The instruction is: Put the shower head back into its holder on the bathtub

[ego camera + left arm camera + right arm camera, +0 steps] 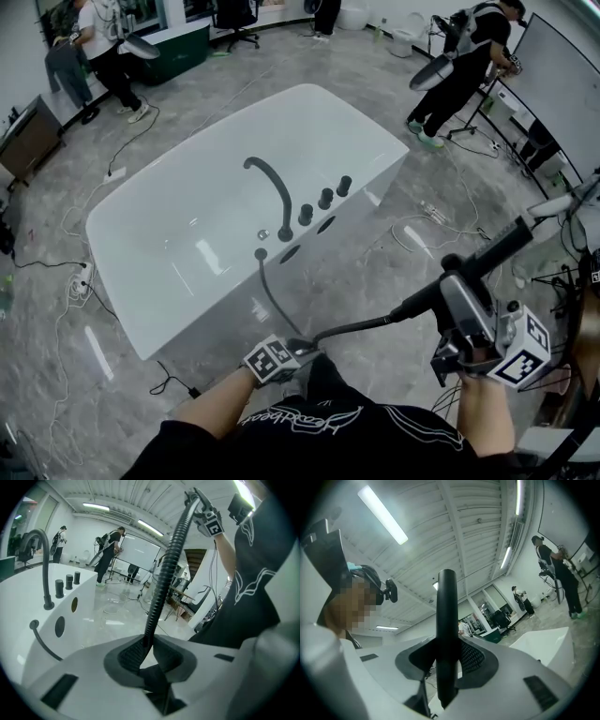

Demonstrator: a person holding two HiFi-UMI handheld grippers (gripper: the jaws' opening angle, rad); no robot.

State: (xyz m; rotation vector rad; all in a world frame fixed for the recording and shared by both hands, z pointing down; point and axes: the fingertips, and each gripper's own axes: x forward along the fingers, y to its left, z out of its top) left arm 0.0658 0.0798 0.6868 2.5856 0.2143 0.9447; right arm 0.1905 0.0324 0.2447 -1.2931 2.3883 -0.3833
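The right gripper (452, 284) clamps the shower head (502, 246) well off the bathtub (380, 150) — the left gripper (305, 349) pinches its hose (356, 327); seating it remains.

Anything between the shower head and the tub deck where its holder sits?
Nothing visible. The right gripper holds the shower head over the floor beside the bathtub; only open floor and the tub's side lie between. Its hose, pinched in the left gripper, trails along that path.
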